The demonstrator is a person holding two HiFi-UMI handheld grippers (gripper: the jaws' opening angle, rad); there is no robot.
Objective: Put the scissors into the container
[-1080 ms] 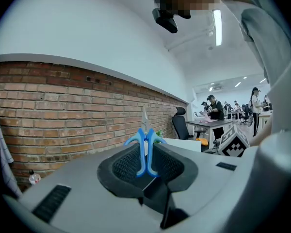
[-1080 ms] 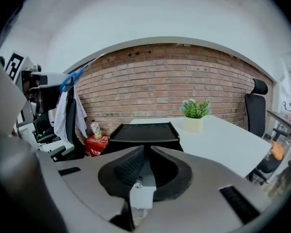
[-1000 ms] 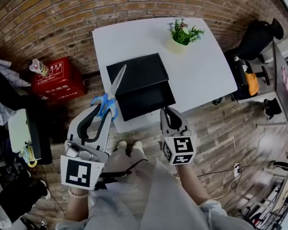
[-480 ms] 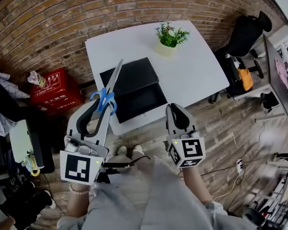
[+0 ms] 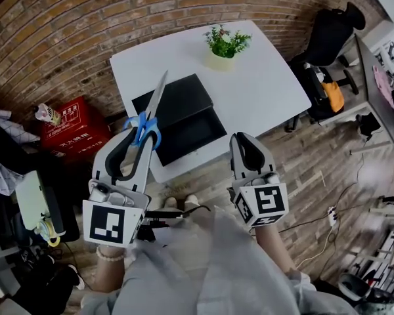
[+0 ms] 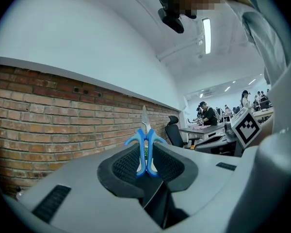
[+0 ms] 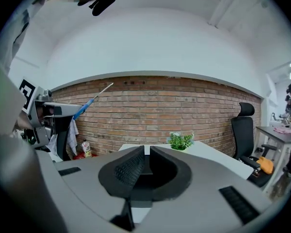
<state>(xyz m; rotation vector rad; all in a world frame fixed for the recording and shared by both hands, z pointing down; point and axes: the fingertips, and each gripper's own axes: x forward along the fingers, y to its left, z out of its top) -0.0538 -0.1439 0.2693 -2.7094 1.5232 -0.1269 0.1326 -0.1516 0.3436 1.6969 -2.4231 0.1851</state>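
Nearest, the left tongs point(image 5: 132, 143) pinch the blue handles of the scissors point(image 5: 151, 110), whose blade points away across the left edge of the black container point(image 5: 184, 117). The right tongs point(image 5: 243, 143) are pressed together, empty. The container lies on the white bench point(image 5: 262, 84), with a potted plant point(image 5: 222, 44) beyond.

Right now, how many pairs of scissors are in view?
1. The blue-handled scissors are clamped in the left gripper, blades pointing toward the white table. More could lie unseen inside the dark container.
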